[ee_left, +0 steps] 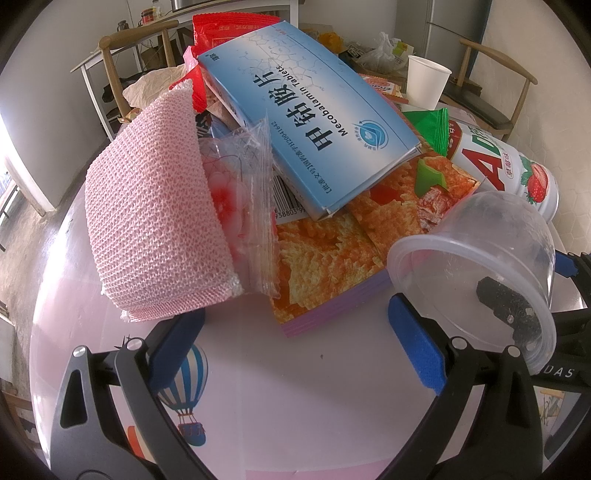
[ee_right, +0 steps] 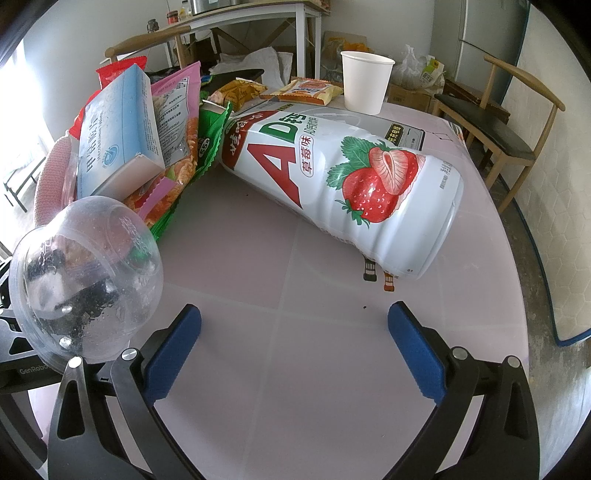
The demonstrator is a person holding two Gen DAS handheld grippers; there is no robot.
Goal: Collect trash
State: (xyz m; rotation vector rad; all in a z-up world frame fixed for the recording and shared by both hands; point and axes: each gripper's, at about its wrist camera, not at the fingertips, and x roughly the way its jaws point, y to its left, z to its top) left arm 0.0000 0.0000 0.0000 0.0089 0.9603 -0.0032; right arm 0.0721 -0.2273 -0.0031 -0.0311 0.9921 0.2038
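A pile of trash covers the table. In the left wrist view a pink mesh sponge (ee_left: 155, 225) leans on a clear plastic bag (ee_left: 243, 206), a blue tablet box (ee_left: 306, 110) and an orange snack packet (ee_left: 354, 236). A clear dome lid (ee_left: 476, 269) lies at the right, beside the blue pad of my right finger. My left gripper (ee_left: 295, 354) is open just short of the pile, nothing between its fingers. In the right wrist view a white strawberry drink bottle (ee_right: 343, 184) lies on its side ahead of my open right gripper (ee_right: 295, 354). The dome lid (ee_right: 85, 277) sits at its left.
A white paper cup (ee_right: 365, 81) stands upright at the table's far side, near small snack packets (ee_right: 306, 90). Wooden chairs (ee_right: 509, 122) stand around the pink table (ee_right: 295, 266). A white side table (ee_right: 258, 18) with jars is behind.
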